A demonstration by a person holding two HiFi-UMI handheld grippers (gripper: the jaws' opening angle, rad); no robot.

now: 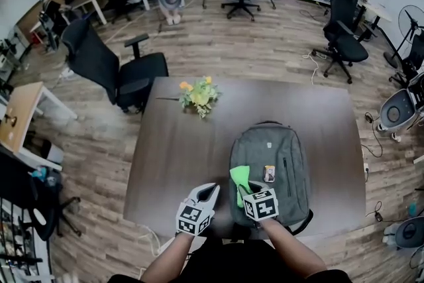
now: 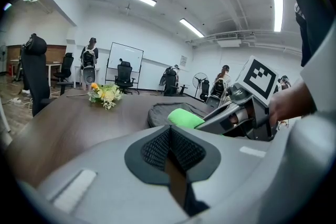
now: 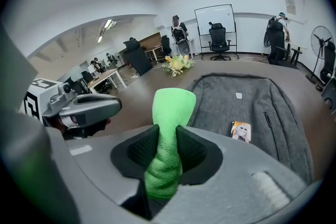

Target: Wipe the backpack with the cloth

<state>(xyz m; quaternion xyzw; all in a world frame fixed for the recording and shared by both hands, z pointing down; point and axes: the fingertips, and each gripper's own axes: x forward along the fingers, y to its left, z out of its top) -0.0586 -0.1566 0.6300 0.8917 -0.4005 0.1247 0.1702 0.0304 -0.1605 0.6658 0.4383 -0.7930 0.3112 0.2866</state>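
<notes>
My right tongs [image 3: 167, 140] clamped the one cloth [image 3: 174, 105] over the one backpack [image 1: 281, 150], while my left tongs [image 2: 169, 137], at its nine o'clock, sat pressed together.

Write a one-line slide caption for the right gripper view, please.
Right gripper shut on a green cloth, with a grey backpack lying flat on the brown table ahead.

We see the right gripper [image 3: 167, 139] with its jaws clamped on the green cloth [image 3: 172, 105] — the cloth is bunched between the pads and stands up past them in a rounded flap. Beyond it the grey backpack [image 3: 252, 97] lies flat on the dark table [image 3: 139, 99], with a small picture card [image 3: 241, 131] on its front. The left gripper [image 3: 79, 107] shows at the left, apart from the cloth. Farther off — yellow flowers [image 3: 177, 64] on the table, then a whiteboard [image 3: 214, 18] and an office chair [image 3: 219, 42].
</notes>
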